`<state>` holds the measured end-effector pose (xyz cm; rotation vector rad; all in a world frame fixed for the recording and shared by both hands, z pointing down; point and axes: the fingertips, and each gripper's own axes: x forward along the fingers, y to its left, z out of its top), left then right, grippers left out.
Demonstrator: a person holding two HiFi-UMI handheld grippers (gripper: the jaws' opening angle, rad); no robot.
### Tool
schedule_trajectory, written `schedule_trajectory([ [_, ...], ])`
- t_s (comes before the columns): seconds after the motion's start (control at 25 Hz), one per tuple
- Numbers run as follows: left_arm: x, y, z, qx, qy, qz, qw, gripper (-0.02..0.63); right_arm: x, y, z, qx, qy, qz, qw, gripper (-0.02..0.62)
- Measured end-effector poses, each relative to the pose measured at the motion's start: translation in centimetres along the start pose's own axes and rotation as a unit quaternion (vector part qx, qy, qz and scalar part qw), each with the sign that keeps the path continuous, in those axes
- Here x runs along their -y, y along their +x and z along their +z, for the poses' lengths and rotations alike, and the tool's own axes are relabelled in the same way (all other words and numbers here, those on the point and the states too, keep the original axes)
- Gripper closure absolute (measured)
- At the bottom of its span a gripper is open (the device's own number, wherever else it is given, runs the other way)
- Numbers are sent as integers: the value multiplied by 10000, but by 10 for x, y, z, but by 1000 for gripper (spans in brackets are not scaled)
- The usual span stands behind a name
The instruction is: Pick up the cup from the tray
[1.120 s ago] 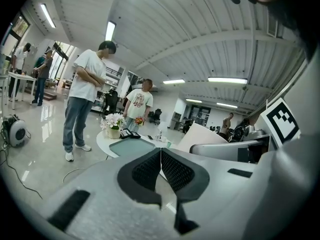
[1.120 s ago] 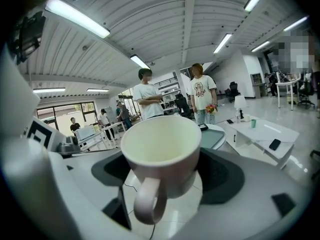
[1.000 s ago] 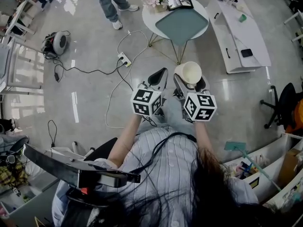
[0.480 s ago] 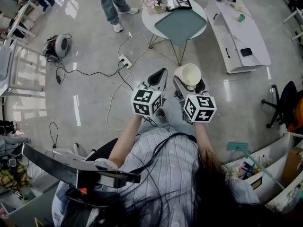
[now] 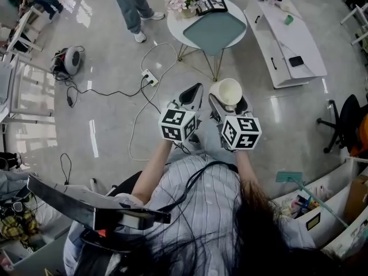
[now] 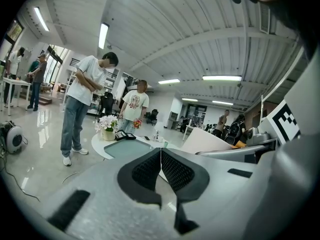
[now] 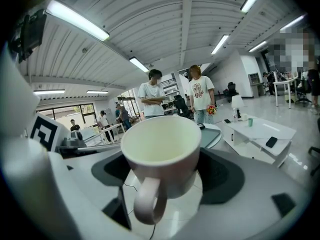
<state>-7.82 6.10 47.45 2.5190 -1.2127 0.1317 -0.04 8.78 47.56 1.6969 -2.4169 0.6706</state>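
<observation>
A cream cup (image 5: 228, 90) with a handle is held in mid-air in front of my chest, and my right gripper (image 5: 229, 98) is shut on it. The right gripper view shows the cup (image 7: 161, 153) upright between the two dark pads, empty, its handle toward the camera. My left gripper (image 5: 193, 95) hangs beside it to the left, shut with nothing in it; its pads (image 6: 175, 170) meet. The teal tray (image 5: 215, 30) lies on the round white table (image 5: 175, 25) farther ahead, and the same tray (image 6: 126, 148) appears in the left gripper view.
Flowers (image 5: 179, 0) and a black frame (image 5: 210, 4) stand on the round table. A low white bench (image 5: 286, 42) with small items is at the right. Cables, a power strip (image 5: 150, 77) and a reel (image 5: 67, 60) lie on the floor at left. Two people (image 7: 152, 99) stand beyond the table.
Both grippers keep their place, the cup still held in the right one. The round table and floor have slid slightly left and up in the head view.
</observation>
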Motion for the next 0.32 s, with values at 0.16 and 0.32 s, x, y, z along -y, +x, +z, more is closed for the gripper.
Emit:
schedule_trajectory([
  [0.16, -3, 4, 0, -35, 4, 3, 10000, 591, 4, 2, 2, -3, 32, -29, 10000, 201],
  [0.32, -5, 13, 1, -54, 13, -14, 10000, 591, 13, 6, 4, 5, 64, -77, 9999, 201],
])
